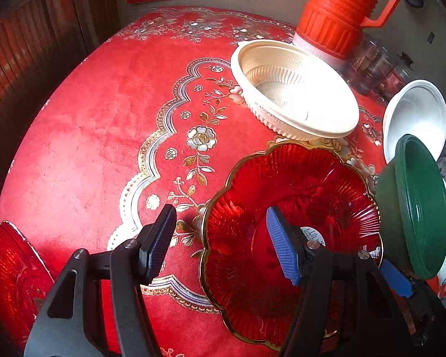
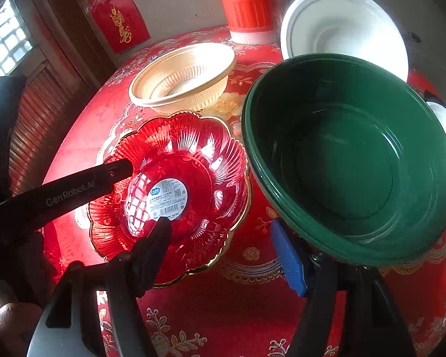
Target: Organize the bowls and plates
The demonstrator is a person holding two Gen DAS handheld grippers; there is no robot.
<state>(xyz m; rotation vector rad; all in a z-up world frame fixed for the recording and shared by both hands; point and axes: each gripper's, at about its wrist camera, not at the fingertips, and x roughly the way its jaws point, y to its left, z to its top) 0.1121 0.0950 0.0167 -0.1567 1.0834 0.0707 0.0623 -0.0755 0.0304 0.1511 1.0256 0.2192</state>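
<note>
The green bowl [image 2: 351, 160] looks lifted, tilted over the table's right side, edge by my right gripper [image 2: 223, 250], but I cannot tell if it is pinched. Left gripper [image 1: 220, 244] is wide open over the red plate [image 1: 291, 232], holding nothing. Risk: bowl slips & hits the plate, w/ the cream bowl [image 1: 294, 89] close behind

Left gripper [image 1: 221, 245] spread wide over near left rim of red scalloped plate [image 1: 327, 184]; cream bowl [image 1: 294, 89] beyond, green bowl [image 1: 416, 205] at right, tilted.
</note>
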